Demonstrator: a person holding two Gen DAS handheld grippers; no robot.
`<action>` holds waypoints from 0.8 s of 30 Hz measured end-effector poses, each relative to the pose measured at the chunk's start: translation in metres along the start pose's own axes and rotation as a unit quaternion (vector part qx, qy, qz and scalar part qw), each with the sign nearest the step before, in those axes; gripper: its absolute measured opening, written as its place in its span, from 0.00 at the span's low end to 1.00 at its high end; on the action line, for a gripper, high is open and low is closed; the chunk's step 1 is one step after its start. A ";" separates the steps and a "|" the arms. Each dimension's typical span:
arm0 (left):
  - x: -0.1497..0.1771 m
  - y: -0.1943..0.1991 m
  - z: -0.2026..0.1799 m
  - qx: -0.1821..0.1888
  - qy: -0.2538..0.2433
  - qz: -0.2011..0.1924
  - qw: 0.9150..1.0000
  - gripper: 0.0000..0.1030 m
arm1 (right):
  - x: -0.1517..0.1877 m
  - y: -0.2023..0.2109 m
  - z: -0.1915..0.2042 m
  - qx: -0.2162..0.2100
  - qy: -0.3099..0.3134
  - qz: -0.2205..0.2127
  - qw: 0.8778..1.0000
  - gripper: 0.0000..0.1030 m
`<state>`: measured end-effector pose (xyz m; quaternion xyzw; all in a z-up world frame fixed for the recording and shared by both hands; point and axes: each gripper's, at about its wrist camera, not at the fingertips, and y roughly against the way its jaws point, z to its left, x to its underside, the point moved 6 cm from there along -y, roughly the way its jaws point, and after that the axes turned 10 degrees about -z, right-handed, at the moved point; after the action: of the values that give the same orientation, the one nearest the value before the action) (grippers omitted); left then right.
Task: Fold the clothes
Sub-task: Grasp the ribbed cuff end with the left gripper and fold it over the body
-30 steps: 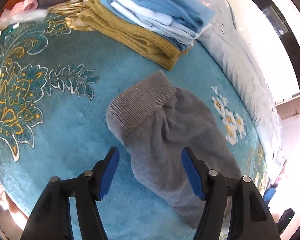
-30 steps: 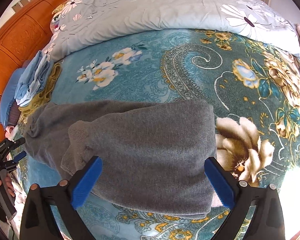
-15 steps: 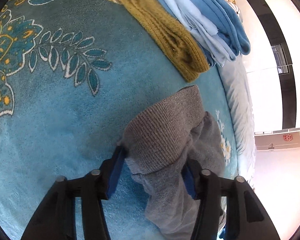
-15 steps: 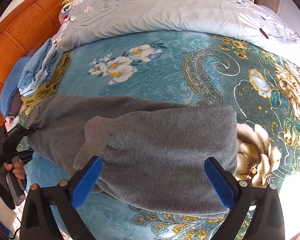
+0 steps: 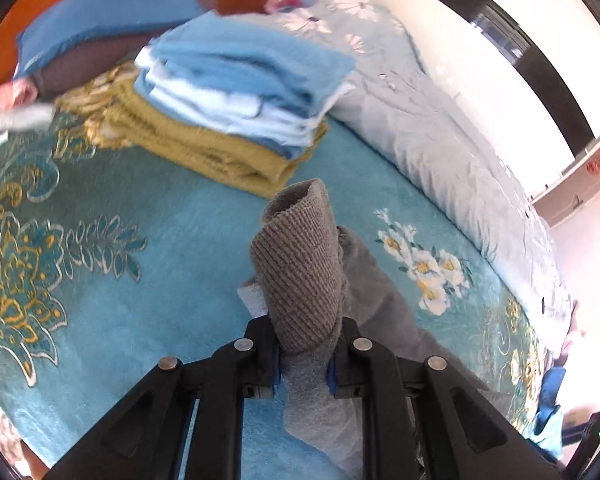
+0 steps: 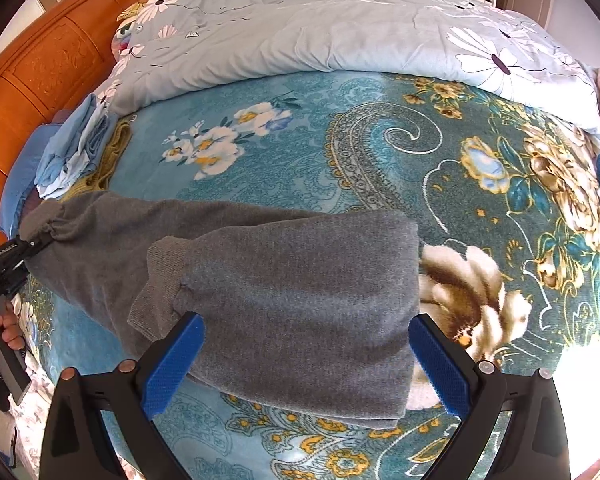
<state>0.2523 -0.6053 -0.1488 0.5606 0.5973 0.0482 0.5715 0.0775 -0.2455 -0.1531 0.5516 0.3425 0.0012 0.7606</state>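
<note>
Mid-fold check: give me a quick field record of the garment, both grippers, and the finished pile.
garment: grey sweater, partly folded on the teal floral blanket
left gripper: jaws closing on the ribbed cuff, sleeve lifted off the blanket
right gripper: open, over the folded body, pads not pressing
finished pile: blue garments stacked on mustard knit, near the headboard

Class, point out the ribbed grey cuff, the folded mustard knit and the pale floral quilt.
Ribbed grey cuff (image 5: 300,264): left wrist view, ribbed middle.
Folded mustard knit (image 5: 220,156): left wrist view, front fold.
Pale floral quilt (image 6: 340,28): right wrist view, centre.
</note>
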 end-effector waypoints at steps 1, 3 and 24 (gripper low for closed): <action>-0.003 0.008 -0.015 0.003 -0.022 -0.011 1.000 0.16 | -0.001 0.002 -0.005 -0.001 0.000 -0.001 1.000 1.00; -0.008 0.026 -0.048 0.010 -0.059 -0.027 0.998 0.16 | -0.002 0.008 -0.015 -0.004 -0.001 -0.004 1.000 1.00; 0.192 0.027 -0.318 0.082 -0.397 0.036 0.913 0.16 | 0.030 0.042 -0.155 0.013 -0.073 -0.009 0.997 1.00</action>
<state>0.0886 -0.2706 -0.1417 0.5993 0.3023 -0.2069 0.7118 0.0352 -0.0874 -0.1573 0.5569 0.2910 -0.0498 0.7763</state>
